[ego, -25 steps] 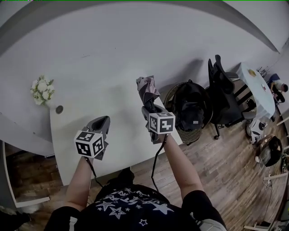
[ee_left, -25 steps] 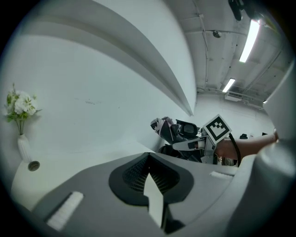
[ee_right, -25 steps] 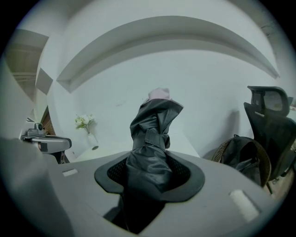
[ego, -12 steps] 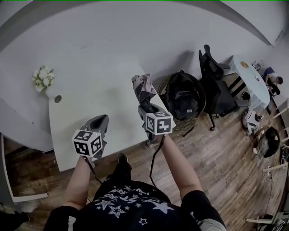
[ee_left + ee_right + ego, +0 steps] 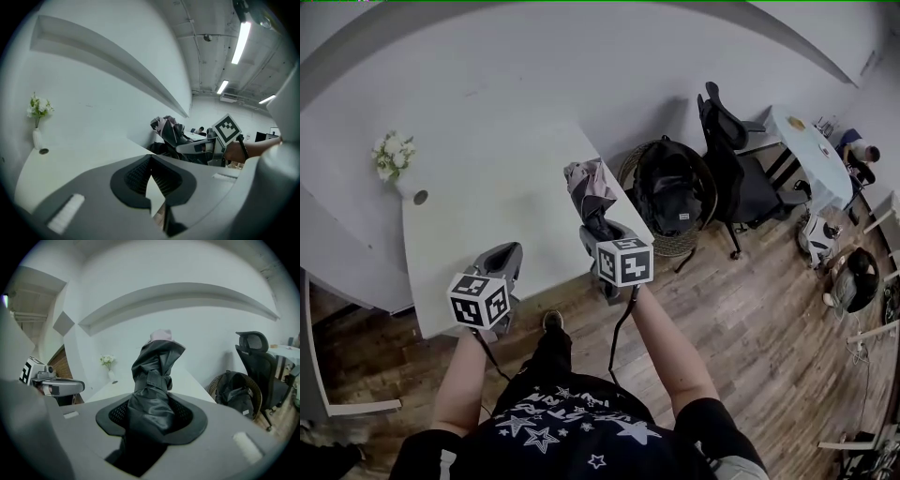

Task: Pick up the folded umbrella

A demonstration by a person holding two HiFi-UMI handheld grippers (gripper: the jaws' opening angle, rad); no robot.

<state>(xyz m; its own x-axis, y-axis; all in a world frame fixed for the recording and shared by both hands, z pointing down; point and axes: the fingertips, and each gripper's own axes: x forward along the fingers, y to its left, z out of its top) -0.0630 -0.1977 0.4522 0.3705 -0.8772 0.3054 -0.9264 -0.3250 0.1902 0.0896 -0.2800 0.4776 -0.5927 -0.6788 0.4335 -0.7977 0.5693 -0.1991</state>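
The folded umbrella (image 5: 587,187) is dark with a pinkish tip and stands up out of my right gripper (image 5: 596,227), which is shut on its lower part above the table's near right corner. In the right gripper view the umbrella (image 5: 157,366) fills the gap between the jaws of that gripper (image 5: 151,416). My left gripper (image 5: 507,253) hangs over the near edge of the white table (image 5: 478,211) with its jaws shut and nothing in them. The left gripper view shows its tips (image 5: 150,159) meeting, with the umbrella (image 5: 165,127) off to the right.
A small vase of white flowers (image 5: 391,159) stands at the table's far left corner. A round basket holding a black backpack (image 5: 667,197) sits on the wooden floor right of the table, beside a black office chair (image 5: 729,155). A round white table (image 5: 806,150) stands further right.
Both grippers have drawn back from the table towards its near edge, the right one carrying the umbrella along. The table and wall now sit further away.
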